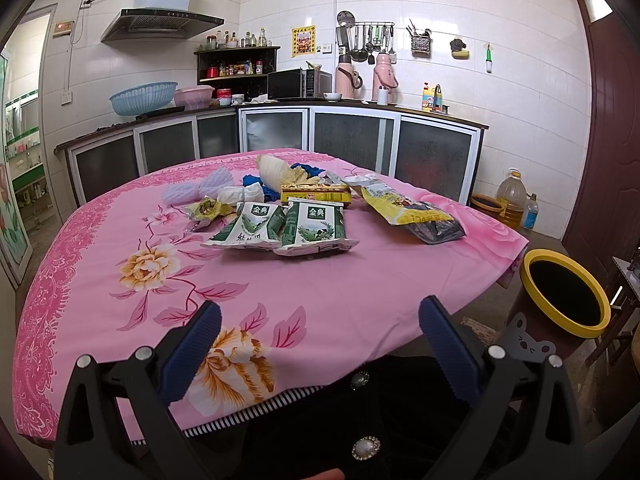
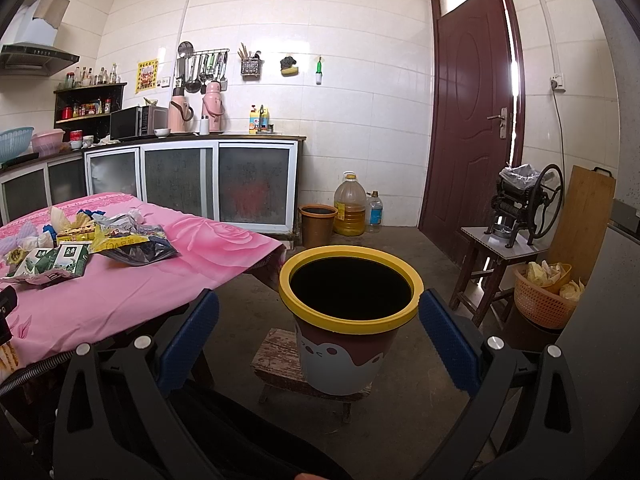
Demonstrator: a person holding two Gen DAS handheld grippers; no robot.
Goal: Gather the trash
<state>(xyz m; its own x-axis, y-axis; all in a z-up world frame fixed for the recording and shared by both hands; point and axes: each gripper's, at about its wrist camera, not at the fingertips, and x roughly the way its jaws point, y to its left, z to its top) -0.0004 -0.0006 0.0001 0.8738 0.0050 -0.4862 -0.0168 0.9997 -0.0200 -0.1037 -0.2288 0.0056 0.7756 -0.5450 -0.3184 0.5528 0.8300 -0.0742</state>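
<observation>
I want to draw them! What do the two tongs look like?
Both look alike. The left tongs and right tongs each have two blue fingers with a bumpy, ribbed grip, fixed on black angular arms with round silver bolts. No cables show. Below the left tongs is dark clothing with pearl buttons.

Left gripper (image 1: pixel 320 322): jaws spread wide, nothing between the blue pads (image 1: pixel 192 354), which rise from the lower edge of the frame. Right gripper (image 2: pixel 319 316): jaws equally wide, empty, pads (image 2: pixel 448 338) at lower left and lower right of centre.
</observation>
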